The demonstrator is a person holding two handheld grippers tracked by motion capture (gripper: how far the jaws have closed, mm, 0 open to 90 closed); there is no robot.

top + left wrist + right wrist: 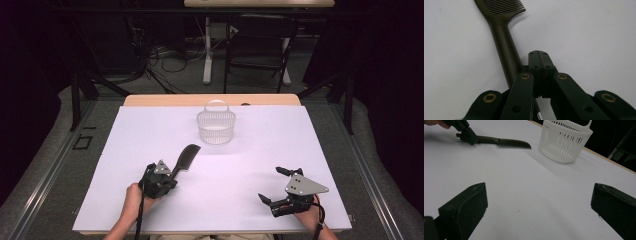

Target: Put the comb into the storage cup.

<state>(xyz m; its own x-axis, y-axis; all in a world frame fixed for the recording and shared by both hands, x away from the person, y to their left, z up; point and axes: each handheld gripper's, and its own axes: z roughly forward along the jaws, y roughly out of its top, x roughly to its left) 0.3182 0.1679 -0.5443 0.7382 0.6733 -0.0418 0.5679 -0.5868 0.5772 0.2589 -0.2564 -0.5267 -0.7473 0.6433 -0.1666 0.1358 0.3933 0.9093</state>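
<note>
On the white table (250,200), the left gripper (539,56) closes beside a dark comb (504,40), its handle end hidden; the right gripper (276,184) gapes empty.

Tabletop (250,200): white sheet over wood. On it: dark comb (184,159), beside the left gripper (167,181); white slatted basket (215,125), well beyond both grippers.

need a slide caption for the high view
Left gripper at a dark comb's handle, right gripper open, white basket beyond.
</note>
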